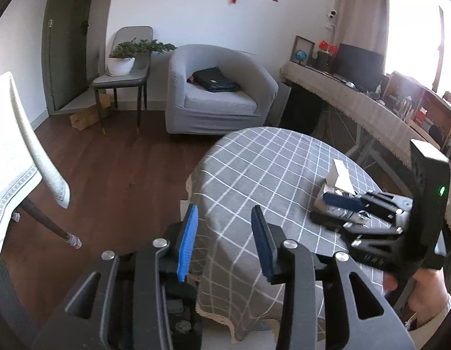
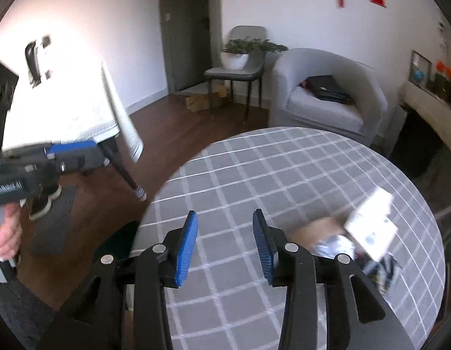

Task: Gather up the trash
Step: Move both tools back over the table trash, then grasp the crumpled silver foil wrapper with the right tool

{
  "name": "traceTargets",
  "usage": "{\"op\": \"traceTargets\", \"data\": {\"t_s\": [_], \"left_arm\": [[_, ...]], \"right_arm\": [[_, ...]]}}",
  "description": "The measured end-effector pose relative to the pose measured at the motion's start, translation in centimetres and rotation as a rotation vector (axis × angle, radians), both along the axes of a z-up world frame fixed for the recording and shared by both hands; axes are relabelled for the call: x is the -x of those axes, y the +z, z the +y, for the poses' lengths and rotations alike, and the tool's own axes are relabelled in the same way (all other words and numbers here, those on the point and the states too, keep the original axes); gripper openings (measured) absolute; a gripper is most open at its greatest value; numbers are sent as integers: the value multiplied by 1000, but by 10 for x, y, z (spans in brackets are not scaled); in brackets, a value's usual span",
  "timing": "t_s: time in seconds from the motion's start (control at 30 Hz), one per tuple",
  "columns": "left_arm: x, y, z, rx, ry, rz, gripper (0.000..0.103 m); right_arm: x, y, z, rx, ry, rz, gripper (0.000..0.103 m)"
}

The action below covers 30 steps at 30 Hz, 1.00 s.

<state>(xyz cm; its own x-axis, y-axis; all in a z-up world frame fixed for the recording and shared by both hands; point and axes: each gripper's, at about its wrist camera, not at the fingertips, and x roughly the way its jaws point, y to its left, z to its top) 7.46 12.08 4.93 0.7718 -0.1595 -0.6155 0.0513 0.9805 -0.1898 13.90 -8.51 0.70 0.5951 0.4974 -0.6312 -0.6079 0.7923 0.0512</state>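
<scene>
The left claw (image 1: 224,242) hangs with its blue pads spread wide, empty, over the near edge of the round desk (image 1: 254,160) with its grey checked cloth. The right claw (image 2: 224,245) gapes too, gripping nothing. Beyond it on the desk lies the trash: an opened white cardboard box (image 2: 371,224) with crumpled silvery wrapping (image 2: 333,245), blurred and partly hidden behind the claw. Behind the desk stands a grey armchair (image 1: 219,87).

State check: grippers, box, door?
left gripper: open, empty, at table edge
right gripper: open, empty, beside the box
cardboard box: flap open, on round table
door: shut
</scene>
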Motion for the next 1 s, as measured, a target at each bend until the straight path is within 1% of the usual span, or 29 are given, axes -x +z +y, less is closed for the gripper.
{"op": "traceTargets", "data": {"t_s": [0.03,0.1,0.23,0.33,0.43,0.53,0.7,0.8,1.0], "left_arm": [[-3,-1,-4,0,-4,4,41],[-9,-4,-14,-1,-17,8,42],[-20,-8,-35,3,-43,13,47],[-25,-8,-49,7,-65,9,53],[-30,-10,-63,17,-78,13,55],[-35,-15,-71,22,-86,26,56],[-40,-25,-84,-15,-96,44,56],[-43,-31,-86,-6,-108,62,58],[-51,-37,-97,-14,-147,76,59]], "right_arm": [[-1,1,-4,7,-9,-3,49],[-3,-2,-17,30,-28,-7,50],[-8,-8,-42,47,-69,-4,52],[-9,-11,-53,65,-85,-9,53],[-10,-17,-61,71,-92,2,58],[-10,-23,-64,73,-89,21,61],[-19,-30,-68,36,-100,68,61],[-24,-34,-63,43,-104,79,61],[-38,-39,-58,76,-137,92,61]]}}
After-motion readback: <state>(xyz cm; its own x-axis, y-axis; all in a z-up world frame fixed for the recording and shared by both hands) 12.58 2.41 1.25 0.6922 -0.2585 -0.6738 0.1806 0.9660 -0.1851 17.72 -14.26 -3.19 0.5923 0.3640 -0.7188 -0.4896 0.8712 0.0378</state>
